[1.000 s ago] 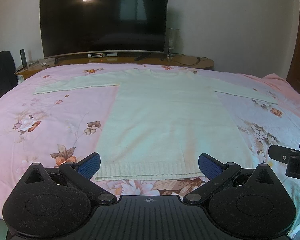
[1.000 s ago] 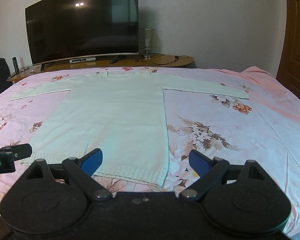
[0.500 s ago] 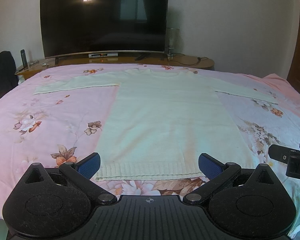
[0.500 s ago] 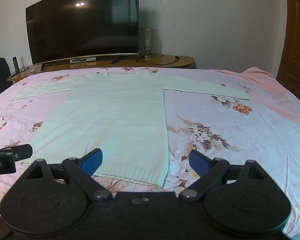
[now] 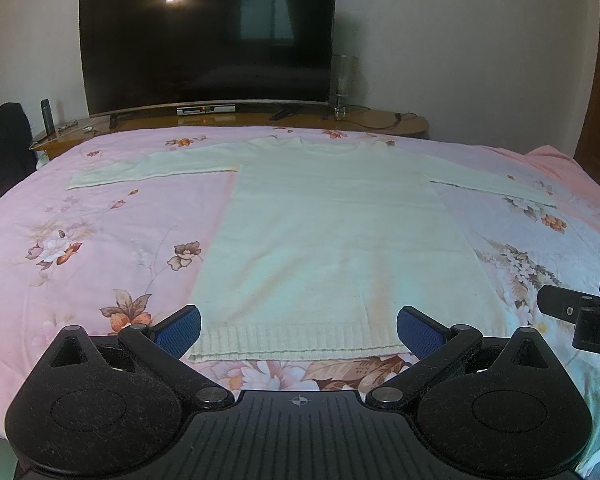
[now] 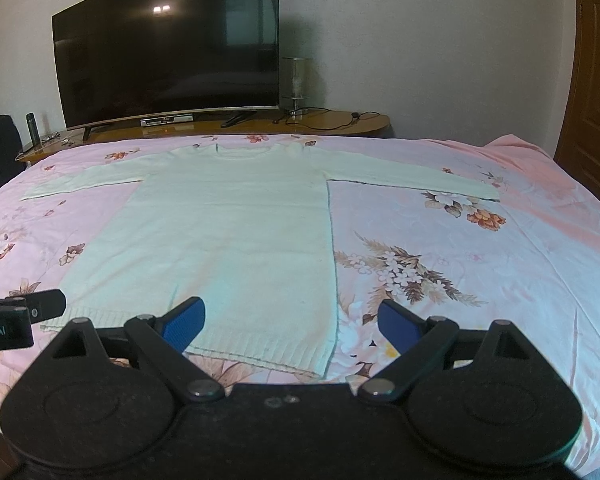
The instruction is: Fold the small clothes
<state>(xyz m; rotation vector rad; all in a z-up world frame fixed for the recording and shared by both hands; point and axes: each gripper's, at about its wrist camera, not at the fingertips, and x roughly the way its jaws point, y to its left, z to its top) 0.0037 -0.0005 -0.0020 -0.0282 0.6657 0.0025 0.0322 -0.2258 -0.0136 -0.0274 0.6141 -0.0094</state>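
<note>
A pale cream knitted sweater (image 5: pixel 332 240) lies flat and unfolded on the bed. Both sleeves stretch out left and right at the far end. Its ribbed hem is nearest.

Black two-finger left gripper (image 5: pixel 298 330): jaws spread wide, blue ribbed pads (image 5: pixel 180 330) empty, level, low over the near hem of the cream knit sweater (image 5: pixel 332 240). Black two-finger right gripper (image 6: pixel 292 326): same spread, blue pads (image 6: pixel 186 322) empty, straddling the sweater's right hem corner.
</note>
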